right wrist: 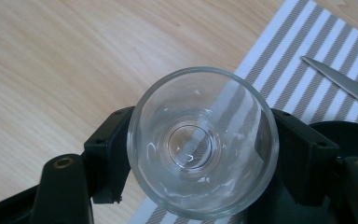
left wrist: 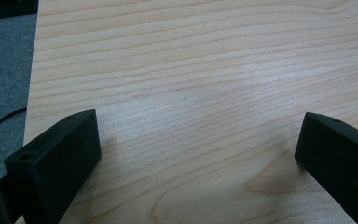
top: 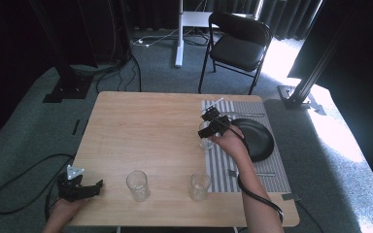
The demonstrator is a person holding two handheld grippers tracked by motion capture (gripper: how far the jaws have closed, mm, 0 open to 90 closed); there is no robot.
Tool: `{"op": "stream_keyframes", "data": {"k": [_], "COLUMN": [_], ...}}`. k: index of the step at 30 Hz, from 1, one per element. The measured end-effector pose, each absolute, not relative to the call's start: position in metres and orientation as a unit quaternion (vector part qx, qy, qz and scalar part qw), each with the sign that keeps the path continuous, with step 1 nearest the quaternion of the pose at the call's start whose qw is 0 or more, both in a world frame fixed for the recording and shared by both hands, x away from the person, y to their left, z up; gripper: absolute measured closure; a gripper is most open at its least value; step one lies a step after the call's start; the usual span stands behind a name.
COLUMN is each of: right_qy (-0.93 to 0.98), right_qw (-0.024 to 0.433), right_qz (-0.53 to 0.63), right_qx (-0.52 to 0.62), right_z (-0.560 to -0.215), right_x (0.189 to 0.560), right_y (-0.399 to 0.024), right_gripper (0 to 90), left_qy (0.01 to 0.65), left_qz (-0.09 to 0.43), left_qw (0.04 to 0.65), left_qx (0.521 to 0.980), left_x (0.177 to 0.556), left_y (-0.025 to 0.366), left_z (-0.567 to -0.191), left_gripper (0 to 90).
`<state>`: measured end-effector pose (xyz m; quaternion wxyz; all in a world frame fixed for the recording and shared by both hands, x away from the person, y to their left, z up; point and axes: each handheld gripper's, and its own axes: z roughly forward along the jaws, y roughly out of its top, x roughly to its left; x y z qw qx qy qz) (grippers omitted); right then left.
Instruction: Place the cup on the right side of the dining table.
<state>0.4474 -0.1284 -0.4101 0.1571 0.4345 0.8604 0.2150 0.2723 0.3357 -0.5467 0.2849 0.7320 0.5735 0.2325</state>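
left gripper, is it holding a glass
No, the left gripper has its fingers spread wide over bare table.

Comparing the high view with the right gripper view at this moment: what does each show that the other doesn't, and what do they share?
High view alone: two glasses near the table's front edge, the left claw and a black chair. Right gripper view alone: the held glass's empty inside, a jaw on each side. Shared: that glass, the right claw, the striped placemat, black plate and wooden table.
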Motion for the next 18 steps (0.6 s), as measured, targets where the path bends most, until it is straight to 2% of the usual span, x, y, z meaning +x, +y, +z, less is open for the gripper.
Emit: {"op": "stream_keyframes", "data": {"k": [18], "right_qy": [0.839], "right_qw": [0.178], "right_qz": [0.204], "right_qx": [0.472], "right_z": [-0.397], "right_x": [0.49], "right_y": [-0.146], "right_gripper": [28.1], "left_qy": [0.574], "left_qz": [0.233], "left_qw": [0.285], "left_qx": [0.732], "left_x": [0.272], "left_y": [0.336], "left_z": [-0.547], "left_gripper": [0.4]}}
